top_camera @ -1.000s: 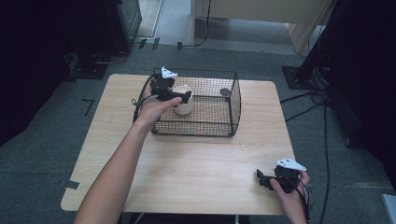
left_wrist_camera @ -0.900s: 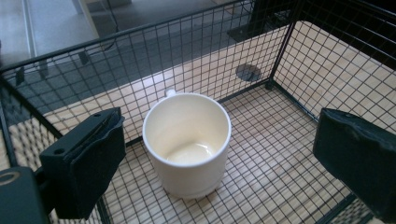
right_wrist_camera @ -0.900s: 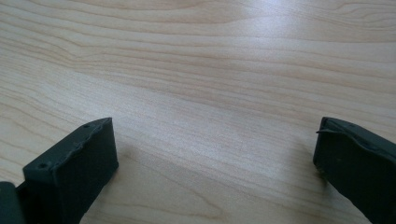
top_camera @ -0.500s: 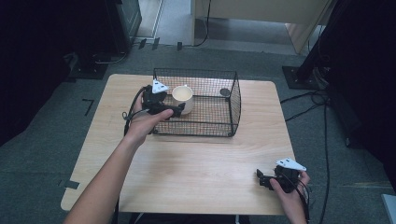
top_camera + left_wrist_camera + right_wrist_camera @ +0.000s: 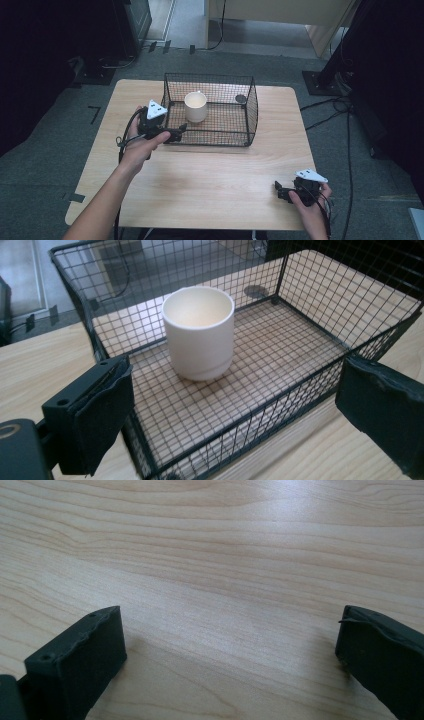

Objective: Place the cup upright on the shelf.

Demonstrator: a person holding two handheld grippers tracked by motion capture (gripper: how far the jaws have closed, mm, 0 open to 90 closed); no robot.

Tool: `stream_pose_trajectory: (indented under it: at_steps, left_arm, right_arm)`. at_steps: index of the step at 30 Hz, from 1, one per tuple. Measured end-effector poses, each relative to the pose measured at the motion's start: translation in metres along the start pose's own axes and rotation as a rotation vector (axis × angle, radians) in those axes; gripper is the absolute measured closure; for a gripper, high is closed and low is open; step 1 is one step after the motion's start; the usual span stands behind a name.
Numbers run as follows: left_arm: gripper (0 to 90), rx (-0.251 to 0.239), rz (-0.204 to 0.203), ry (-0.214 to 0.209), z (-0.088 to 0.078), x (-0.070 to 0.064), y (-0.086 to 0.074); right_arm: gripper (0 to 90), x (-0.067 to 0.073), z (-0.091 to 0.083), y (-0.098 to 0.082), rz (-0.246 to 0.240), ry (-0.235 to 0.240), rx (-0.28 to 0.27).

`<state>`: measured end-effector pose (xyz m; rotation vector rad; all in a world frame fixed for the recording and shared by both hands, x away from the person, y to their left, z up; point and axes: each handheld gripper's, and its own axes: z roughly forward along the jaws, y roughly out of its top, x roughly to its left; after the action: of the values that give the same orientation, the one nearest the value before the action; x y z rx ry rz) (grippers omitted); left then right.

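A white cup (image 5: 195, 106) stands upright inside the black wire basket (image 5: 251, 114), toward its left back part. My left gripper (image 5: 176, 133) is open just outside the basket's near left corner, apart from the cup. In the left gripper view the cup (image 5: 198, 332) stands beyond the basket's front wall (image 5: 300, 390), and my left gripper (image 5: 235, 390) has its jaws spread wide with nothing in them. My right gripper (image 5: 279, 190) rests low at the table's near right corner. It is open over bare wood (image 5: 230, 645).
A small dark round object (image 5: 241, 98) lies in the basket's back right corner. The wooden table (image 5: 210, 175) has bare room in front of the basket. Cables and dark stands lie on the floor around the table.
My left gripper let go of the cup and drew back out of the basket toward its near left corner. The cup stays upright inside. The right gripper has not moved.
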<state>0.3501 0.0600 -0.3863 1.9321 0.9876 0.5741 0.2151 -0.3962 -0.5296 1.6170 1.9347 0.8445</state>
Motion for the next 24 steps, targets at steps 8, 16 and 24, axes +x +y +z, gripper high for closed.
stream_pose_trajectory:
  at_steps: [8, 16, 24]
  left_arm:
    - [3.2, -0.004, -0.011, -0.008, -0.015, -0.001, -0.030]
    - [3.2, 0.019, -0.011, 0.007, -0.022, -0.002, -0.057]
    - [3.1, 0.034, -0.031, 0.015, -0.026, 0.001, -0.081]
  right_arm:
    - [0.0, 0.000, 0.000, 0.000, 0.000, 0.000, 0.000]
    - [0.0, 0.000, 0.000, 0.000, 0.000, 0.000, 0.001]
    - [0.0, 0.000, 0.000, 0.000, -0.002, -0.001, 0.000]
